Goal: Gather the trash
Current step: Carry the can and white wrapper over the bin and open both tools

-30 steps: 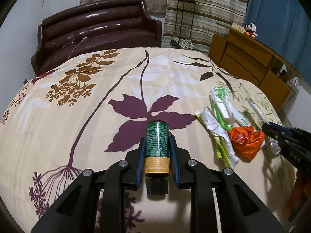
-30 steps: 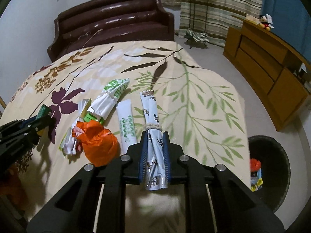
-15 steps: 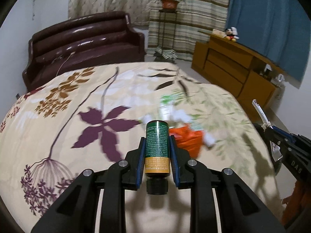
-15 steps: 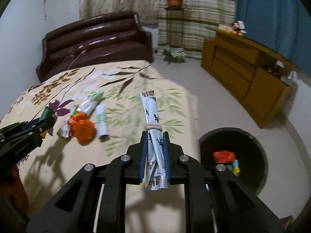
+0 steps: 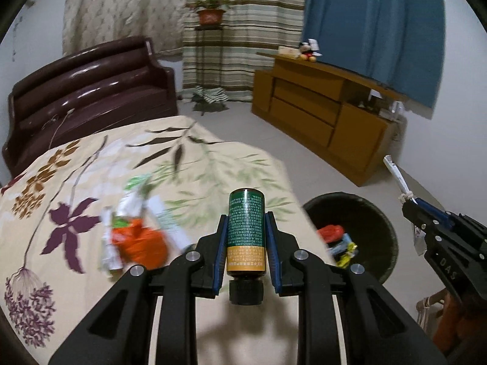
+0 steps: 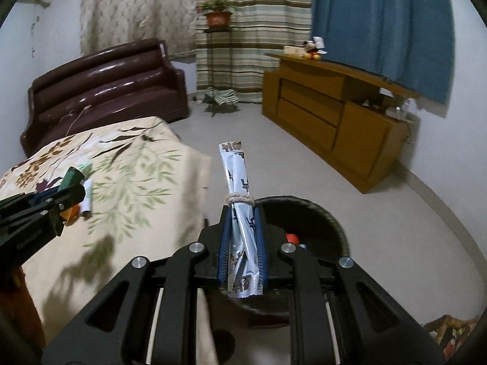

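The green bottle (image 5: 246, 231), with an orange band low on its label and a black cap toward the camera, sits clamped between the blue pads of the left gripper (image 5: 246, 213), which is pinched on its sides and holds it over the edge of the bed (image 5: 76, 182) with its leaf-patterned cover. The silvery wrapper (image 6: 240, 213), rolled long and tied round with a loop of twine, is pinched between the pads of the right gripper (image 6: 242, 213), its printed end sticking out ahead of the fingertips and its crimped end hanging behind them. In the right wrist view this wrapper lies in line with the black trash basket (image 6: 331, 222) standing on the pale floor just beside the bed. Inside the basket, seen from the left wrist, lie a red crumpled piece (image 5: 331, 232) and some blue and yellow wrappers (image 5: 345, 248) near the side nearest the bed; most of the inside is dark. On the bed cover remains a blurred heap of litter: an orange crumpled bag (image 5: 138, 243) with white and green wrappers (image 5: 137, 200) around it. Beyond stand a dark brown sofa (image 5: 91, 91), a wooden cabinet (image 5: 319, 112), and striped and blue curtains.
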A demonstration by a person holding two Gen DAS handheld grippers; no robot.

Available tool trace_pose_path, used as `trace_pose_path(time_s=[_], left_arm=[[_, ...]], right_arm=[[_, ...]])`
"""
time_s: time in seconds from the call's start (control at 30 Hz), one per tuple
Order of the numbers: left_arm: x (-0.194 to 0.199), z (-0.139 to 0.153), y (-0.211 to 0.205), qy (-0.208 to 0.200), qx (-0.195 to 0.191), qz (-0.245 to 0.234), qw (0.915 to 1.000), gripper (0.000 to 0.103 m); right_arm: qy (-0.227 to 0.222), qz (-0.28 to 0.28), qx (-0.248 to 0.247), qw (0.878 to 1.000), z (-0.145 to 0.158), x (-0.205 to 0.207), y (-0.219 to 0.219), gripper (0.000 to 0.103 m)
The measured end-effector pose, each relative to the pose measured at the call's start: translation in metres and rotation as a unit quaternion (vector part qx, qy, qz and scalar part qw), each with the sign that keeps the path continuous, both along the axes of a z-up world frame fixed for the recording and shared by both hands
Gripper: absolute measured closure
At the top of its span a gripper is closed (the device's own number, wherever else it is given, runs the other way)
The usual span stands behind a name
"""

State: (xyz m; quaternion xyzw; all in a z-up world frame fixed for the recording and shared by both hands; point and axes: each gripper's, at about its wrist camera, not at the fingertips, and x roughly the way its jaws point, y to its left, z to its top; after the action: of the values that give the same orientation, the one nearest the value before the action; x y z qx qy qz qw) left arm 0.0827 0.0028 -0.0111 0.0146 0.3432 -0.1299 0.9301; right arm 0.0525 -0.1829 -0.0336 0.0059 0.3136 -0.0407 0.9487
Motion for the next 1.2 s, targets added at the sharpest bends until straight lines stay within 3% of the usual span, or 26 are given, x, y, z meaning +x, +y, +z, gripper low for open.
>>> trace_pose_path(time_s=[0.4, 1.2], left_arm=[[0.010, -0.010, -0.072, 0.003, 0.008, -0.048, 0.9988, 0.079], [0.045, -0.038, -0.128, 0.026, 0.047, -0.071, 0.9961, 0.079]], right_arm=[[0.001, -0.050, 0.010, 0.999, -0.015, -0.005, -0.051, 0.087], [0.017, -0.080, 0.022, 0.996, -0.043, 0.020, -0.082, 0.087]])
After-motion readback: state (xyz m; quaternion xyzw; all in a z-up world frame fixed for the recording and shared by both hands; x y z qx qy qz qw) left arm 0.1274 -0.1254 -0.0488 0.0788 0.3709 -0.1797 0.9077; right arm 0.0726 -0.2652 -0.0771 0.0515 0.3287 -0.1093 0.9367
